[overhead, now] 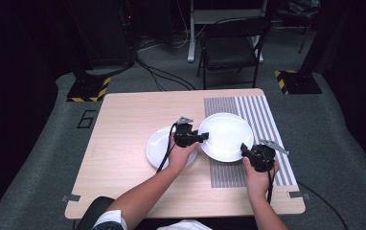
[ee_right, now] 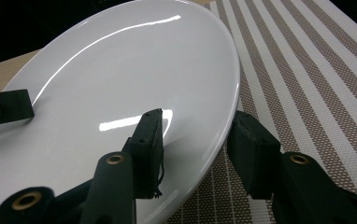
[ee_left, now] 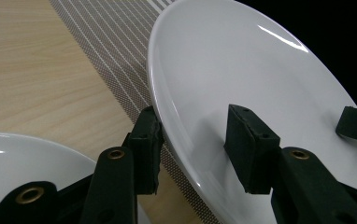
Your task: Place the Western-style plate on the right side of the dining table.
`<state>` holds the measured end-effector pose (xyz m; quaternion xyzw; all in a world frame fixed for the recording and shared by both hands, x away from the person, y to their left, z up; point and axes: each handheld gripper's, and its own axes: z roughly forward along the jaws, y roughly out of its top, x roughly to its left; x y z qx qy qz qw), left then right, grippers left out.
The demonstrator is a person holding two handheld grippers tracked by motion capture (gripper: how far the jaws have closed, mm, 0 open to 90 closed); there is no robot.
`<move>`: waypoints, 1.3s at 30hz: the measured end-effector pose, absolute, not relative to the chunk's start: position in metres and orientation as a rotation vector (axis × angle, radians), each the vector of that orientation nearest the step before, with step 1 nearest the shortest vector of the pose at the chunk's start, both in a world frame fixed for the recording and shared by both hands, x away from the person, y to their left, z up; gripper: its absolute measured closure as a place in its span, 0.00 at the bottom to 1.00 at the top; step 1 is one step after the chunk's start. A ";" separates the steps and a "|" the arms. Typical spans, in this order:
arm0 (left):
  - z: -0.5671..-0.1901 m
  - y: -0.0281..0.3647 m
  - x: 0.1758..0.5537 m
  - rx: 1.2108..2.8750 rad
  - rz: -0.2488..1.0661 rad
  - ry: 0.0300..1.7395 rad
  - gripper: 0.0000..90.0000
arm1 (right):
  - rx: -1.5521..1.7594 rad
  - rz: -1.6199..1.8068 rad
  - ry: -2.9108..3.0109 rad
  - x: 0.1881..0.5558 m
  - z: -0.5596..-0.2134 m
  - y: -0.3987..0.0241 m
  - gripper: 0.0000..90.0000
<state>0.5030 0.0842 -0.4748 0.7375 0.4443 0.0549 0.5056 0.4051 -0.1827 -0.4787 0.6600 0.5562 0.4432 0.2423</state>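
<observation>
You had both grippers clamped on the rim of the same white plate (overhead: 226, 135), the left gripper (overhead: 205, 136) pinching its edge nearest the second plate (overhead: 161, 146), the right gripper (overhead: 243, 147) pinching the opposite edge. The plate hung tilted just above the striped placemat (overhead: 262, 120). To do this carry well, you needed to keep both hands level and moving together, so neither pinch twisted the rim. There were two plates, one placemat, one table (overhead: 123, 129) and one chair (overhead: 231, 45) beyond the placemat.
</observation>
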 end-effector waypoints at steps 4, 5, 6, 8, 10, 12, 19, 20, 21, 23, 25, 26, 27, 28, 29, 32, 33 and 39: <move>-0.475 0.078 0.504 1.782 0.120 1.062 0.63 | 1.808 1.204 1.506 0.403 -0.479 -0.187 0.62; -0.475 0.077 0.504 1.784 0.116 1.062 0.63 | 1.816 1.202 1.499 0.402 -0.478 -0.188 0.62; -0.475 0.074 0.504 1.787 0.114 1.058 0.63 | 1.812 1.199 1.495 0.401 -0.479 -0.189 0.62; -0.475 0.073 0.505 1.788 0.116 1.053 0.63 | 1.814 1.198 1.492 0.400 -0.479 -0.190 0.62; -0.474 0.070 0.505 1.788 0.112 1.048 0.63 | 1.816 1.193 1.481 0.399 -0.478 -0.192 0.62; -0.474 0.066 0.505 1.789 0.106 1.044 0.63 | 1.824 1.191 1.465 0.397 -0.478 -0.195 0.62; -0.473 0.061 0.506 1.793 0.099 1.039 0.63 | 1.831 1.189 1.446 0.396 -0.477 -0.200 0.62; -0.473 0.060 0.506 1.791 0.097 1.039 0.63 | 1.837 1.190 1.443 0.396 -0.477 -0.200 0.62; -0.473 0.059 0.507 1.792 0.098 1.036 0.63 | 1.830 1.187 1.445 0.396 -0.477 -0.201 0.62; -0.473 0.058 0.507 1.794 0.097 1.034 0.63 | 1.832 1.188 1.439 0.396 -0.477 -0.202 0.62; -0.473 0.056 0.508 1.793 0.094 1.036 0.63 | 1.841 1.186 1.432 0.396 -0.477 -0.203 0.62; -0.473 0.056 0.508 1.793 0.094 1.036 0.63 | 1.841 1.186 1.432 0.396 -0.477 -0.203 0.62; -0.473 0.056 0.508 1.792 0.094 1.034 0.63 | 1.836 1.184 1.434 0.396 -0.477 -0.204 0.62; -0.473 0.055 0.508 1.789 0.095 1.034 0.63 | 1.835 1.183 1.433 0.396 -0.477 -0.205 0.62; -0.473 0.054 0.508 1.789 0.091 1.034 0.63 | 1.839 1.185 1.429 0.396 -0.476 -0.205 0.62; -0.474 0.054 0.509 1.793 0.093 1.031 0.63 | 1.835 1.186 1.430 0.396 -0.477 -0.206 0.62; -0.474 0.054 0.509 1.793 0.093 1.031 0.63 | 1.835 1.186 1.430 0.396 -0.477 -0.206 0.62; -0.477 0.051 0.510 1.792 0.085 1.042 0.63 | 1.844 1.184 1.429 0.397 -0.480 -0.207 0.62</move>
